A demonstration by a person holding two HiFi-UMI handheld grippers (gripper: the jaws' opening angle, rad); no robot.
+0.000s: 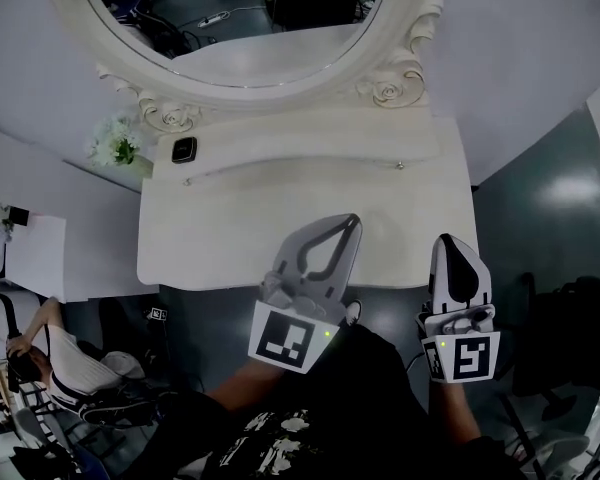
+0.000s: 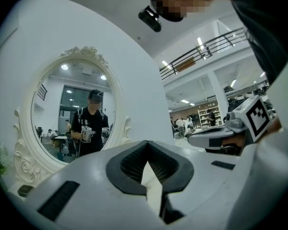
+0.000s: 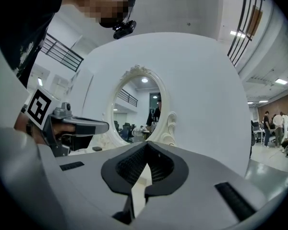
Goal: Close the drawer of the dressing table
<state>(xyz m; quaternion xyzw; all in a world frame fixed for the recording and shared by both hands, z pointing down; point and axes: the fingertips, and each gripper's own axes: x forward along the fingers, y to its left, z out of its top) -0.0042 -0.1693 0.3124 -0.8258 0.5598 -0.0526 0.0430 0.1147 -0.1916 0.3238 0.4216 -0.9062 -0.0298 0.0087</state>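
Both tongs are clenched on nothing. The left tongs (image 1: 351, 221) have their tips pressed together, with only the hollow between the dark pads, and the right tongs (image 1: 449, 239) are the same. They hang side by side in the air over the front edge of the white table (image 1: 210, 238), touching neither it nor each other. The drawer (image 1: 290, 160), with two small knobs, sits pushed in below the oval mirror (image 1: 240, 28).
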